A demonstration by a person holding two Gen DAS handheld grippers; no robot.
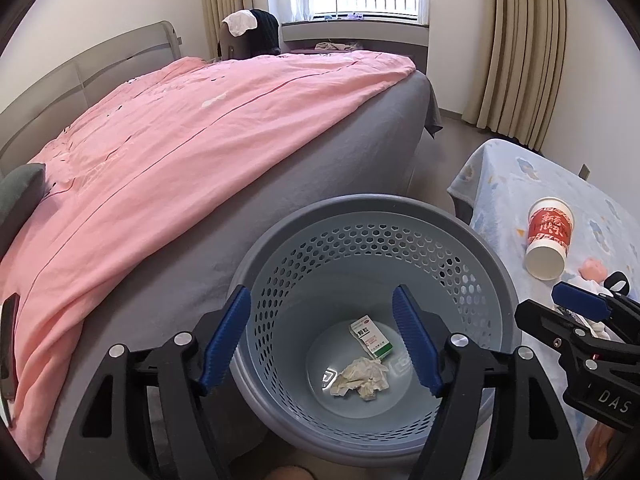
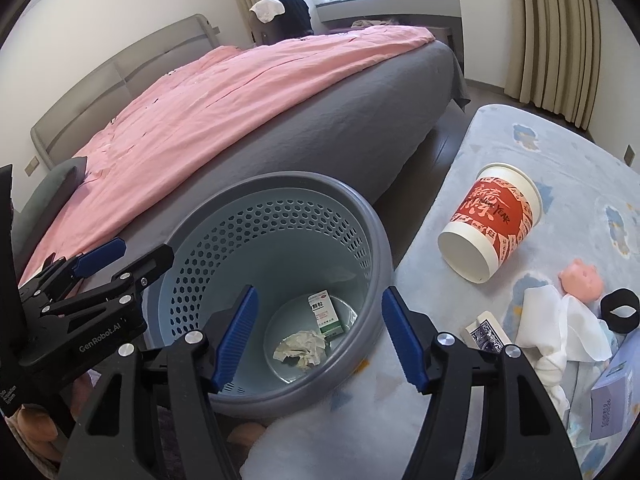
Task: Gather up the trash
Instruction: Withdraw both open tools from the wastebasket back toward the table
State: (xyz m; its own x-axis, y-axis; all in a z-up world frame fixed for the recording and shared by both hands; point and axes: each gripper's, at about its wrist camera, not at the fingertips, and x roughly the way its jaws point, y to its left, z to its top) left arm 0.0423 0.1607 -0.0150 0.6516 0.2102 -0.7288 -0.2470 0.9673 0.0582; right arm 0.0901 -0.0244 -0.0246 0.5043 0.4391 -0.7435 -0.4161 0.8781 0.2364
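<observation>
A blue-grey perforated bin (image 1: 492,264) (image 2: 372,224) stands between the bed and a low table. Inside lie a crumpled paper wad (image 1: 362,378) (image 2: 300,348) and a small green-and-white box (image 1: 370,336) (image 2: 325,312). My left gripper (image 1: 322,340) is open and empty above the bin. My right gripper (image 2: 318,336) is open and empty over the bin's right rim. A red-and-white paper cup (image 1: 548,236) (image 2: 488,224) lies on its side on the table. White tissue (image 2: 560,328) lies beside a card deck (image 2: 486,330).
A bed with a pink cover (image 1: 180,140) (image 2: 224,96) fills the left. The table has a light blue cloth (image 2: 520,140), a pink toy (image 2: 582,278), a black ring (image 2: 620,310) and a pale box (image 2: 612,404). A phone (image 1: 9,344) lies on the bed.
</observation>
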